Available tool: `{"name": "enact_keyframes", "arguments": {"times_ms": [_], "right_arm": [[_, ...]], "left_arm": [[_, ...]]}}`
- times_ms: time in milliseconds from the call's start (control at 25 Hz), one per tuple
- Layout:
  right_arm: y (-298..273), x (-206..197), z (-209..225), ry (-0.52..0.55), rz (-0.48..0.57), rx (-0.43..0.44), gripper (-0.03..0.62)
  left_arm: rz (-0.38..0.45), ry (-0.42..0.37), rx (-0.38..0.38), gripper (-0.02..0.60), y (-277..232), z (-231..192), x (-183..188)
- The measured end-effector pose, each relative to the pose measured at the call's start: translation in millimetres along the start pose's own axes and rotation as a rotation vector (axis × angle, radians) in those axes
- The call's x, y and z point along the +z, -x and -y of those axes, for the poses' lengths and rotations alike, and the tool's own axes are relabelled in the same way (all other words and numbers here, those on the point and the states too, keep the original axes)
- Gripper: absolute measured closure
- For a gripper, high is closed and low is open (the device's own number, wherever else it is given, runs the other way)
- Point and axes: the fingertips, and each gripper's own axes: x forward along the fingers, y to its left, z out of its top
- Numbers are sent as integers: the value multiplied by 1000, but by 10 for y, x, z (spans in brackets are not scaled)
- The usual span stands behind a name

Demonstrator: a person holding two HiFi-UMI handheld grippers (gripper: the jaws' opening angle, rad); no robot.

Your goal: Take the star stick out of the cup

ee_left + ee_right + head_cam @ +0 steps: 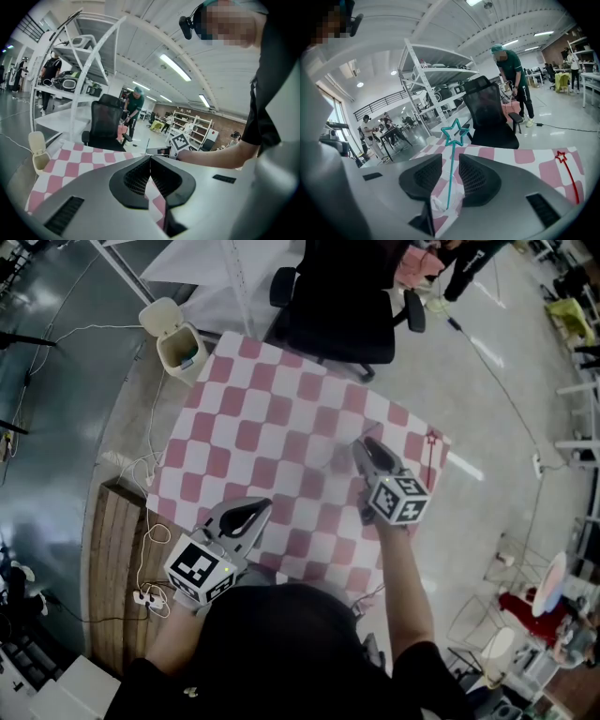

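Your left gripper point(150, 163) has its ribbed black pads shut together on nothing, above the pink-and-white checked worktop point(272, 418). One clear, crinkled cup point(440, 204) stands there. One thin teal star stick point(450, 178) stands upright in it, rising between the parted pads of your right gripper point(450, 159) and touching neither. A second, red star stick point(569, 178) lies flat near the worktop's right edge.
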Motion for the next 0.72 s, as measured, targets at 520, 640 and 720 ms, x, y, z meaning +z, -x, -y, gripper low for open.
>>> {"name": "enact_keyframes", "arguments": {"times_ms": [520,640,720], "right_arm": [[-153,-29,71,24,-45,-2,524],[-147,-22,59,26,-43,6,547],[-128,-10,46,28,-34,9,560]], "left_arm": [[-9,25,15,541,-13,-111,-47],[-6,28,16,541,-21,-90,-38],[-4,28,15,541,-11,-72,-47]]}}
